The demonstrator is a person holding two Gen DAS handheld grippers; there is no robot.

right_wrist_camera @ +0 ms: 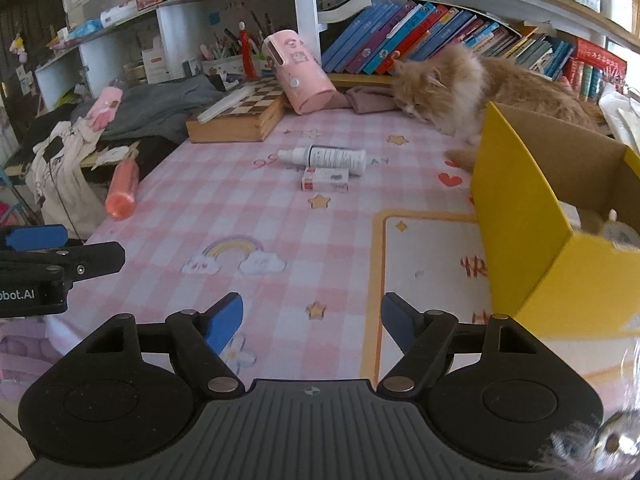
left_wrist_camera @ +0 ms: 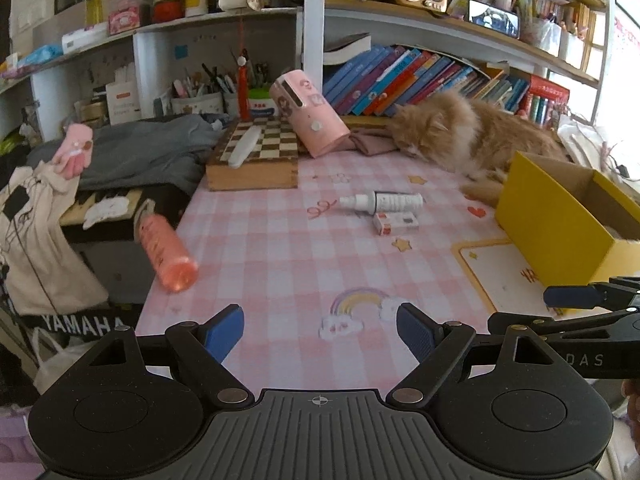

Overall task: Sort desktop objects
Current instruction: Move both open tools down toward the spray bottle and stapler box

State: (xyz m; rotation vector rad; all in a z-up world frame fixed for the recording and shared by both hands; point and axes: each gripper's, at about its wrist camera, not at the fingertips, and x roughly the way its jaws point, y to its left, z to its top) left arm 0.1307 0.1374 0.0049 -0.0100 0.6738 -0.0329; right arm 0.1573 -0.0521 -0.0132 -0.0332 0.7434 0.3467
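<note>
Left gripper (left_wrist_camera: 320, 332) spread wide over the pink checked tablecloth (left_wrist_camera: 280, 248), nothing between the blue pads (left_wrist_camera: 224, 334), a rainbow-and-cloud print just ahead. Right gripper (right_wrist_camera: 312, 328) likewise parted and empty above the same cloth, close beside the yellow cardboard box (right_wrist_camera: 520, 216) at its right, jaws apart and holding nothing. Farther out, near mid-table, a white spray bottle (left_wrist_camera: 380, 201) lying on its side, with a small red-and-white carton (left_wrist_camera: 396, 224) just in front of it, the two almost touching. Toward the left edge, an orange-pink bottle (left_wrist_camera: 168, 252) lying tilted, its base overhanging the table rim. Behind, a wooden chessboard box (left_wrist_camera: 256, 160) carrying a white slim case (left_wrist_camera: 244, 146), and a pink cylindrical container (left_wrist_camera: 308, 118) leaning against its right end. To the right of that, a folded pinkish cloth (left_wrist_camera: 370, 142) and an orange long-haired cat (left_wrist_camera: 472, 136) lying with head lowered, just behind the yellow box. Beyond, bookshelves (left_wrist_camera: 420, 76) packed with upright and slanting books, and pen cups (left_wrist_camera: 200, 98) at the back.
</note>
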